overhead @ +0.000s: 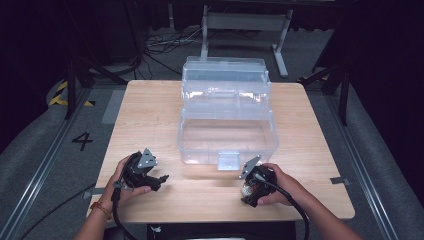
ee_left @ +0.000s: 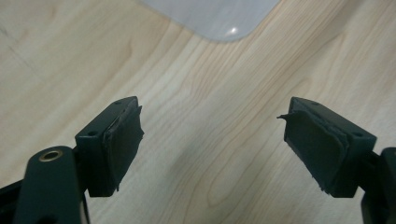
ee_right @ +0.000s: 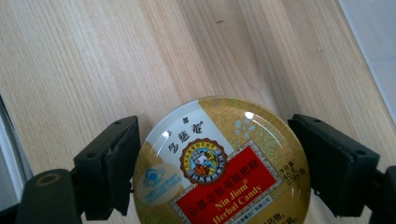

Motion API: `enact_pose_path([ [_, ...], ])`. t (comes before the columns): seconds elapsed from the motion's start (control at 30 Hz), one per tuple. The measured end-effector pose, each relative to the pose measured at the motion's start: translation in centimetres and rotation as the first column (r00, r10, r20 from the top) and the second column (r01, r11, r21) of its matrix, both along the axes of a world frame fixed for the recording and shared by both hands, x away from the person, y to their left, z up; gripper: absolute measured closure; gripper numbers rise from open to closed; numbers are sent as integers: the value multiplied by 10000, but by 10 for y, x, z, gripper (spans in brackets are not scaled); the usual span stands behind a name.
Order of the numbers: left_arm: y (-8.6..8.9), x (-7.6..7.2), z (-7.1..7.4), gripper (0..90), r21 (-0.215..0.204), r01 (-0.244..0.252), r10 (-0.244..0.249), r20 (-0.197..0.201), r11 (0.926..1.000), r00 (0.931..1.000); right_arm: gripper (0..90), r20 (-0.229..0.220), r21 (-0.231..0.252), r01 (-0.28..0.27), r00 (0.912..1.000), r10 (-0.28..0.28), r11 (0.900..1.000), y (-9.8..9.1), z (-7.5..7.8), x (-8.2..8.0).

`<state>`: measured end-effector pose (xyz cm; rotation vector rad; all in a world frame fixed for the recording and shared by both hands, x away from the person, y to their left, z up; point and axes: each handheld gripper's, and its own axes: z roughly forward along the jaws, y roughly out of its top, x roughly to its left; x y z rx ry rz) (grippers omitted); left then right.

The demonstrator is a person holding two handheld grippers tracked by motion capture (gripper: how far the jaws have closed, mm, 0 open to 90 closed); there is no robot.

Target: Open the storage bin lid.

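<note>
A round gold candy tin (ee_right: 219,172) with a red label sits between the jaws of my right gripper (ee_right: 215,158), and both pads press on its rim. In the high view that right gripper (overhead: 248,194) is low over the table's front, just right of centre, with the tin (overhead: 245,190) at its tip. My left gripper (overhead: 161,180) hovers near the front left of the table. Its jaws stand wide apart, and the left gripper (ee_left: 212,140) has only bare wood between them.
A large clear plastic box (overhead: 227,150) with its lid swung back stands in the middle of the wooden table (overhead: 150,115), a grey latch (overhead: 228,161) on its front wall. Its corner (ee_left: 210,18) lies just ahead of the left jaws. Cables and a metal frame are on the floor behind.
</note>
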<state>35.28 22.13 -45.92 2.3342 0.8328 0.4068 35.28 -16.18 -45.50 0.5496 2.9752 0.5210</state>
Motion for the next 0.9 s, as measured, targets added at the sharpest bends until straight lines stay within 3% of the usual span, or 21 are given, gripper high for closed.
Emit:
enact_pose_path([
  [0.2, 5, 5, -13, 198, -34, 6, -8, -551, 10000, 9985, 193, -45, -281, 40, 10000, -41, 9996, -2, 2, 0],
  [0.4, 9, 8, -16, 166, -429, -126, 91, -796, 9990, 9968, 176, -166, -623, 250, 9995, -261, 9977, -11, 2, -1],
  [0.5, 10, 8, -18, 153, -533, -114, 79, -665, 9985, 9978, 196, -244, -640, 190, 9995, -206, 9978, -13, 2, -2],
  [0.6, 10, 8, -23, 137, -898, -227, 193, -381, 9957, 9991, 200, -268, -630, 144, 9995, -161, 9979, -14, 2, -2],
  [0.9, 10, 7, -23, 130, -885, -266, 239, -314, 9957, 9992, 203, -16, -938, -82, 10000, 81, 9956, -13, 6, -2],
])
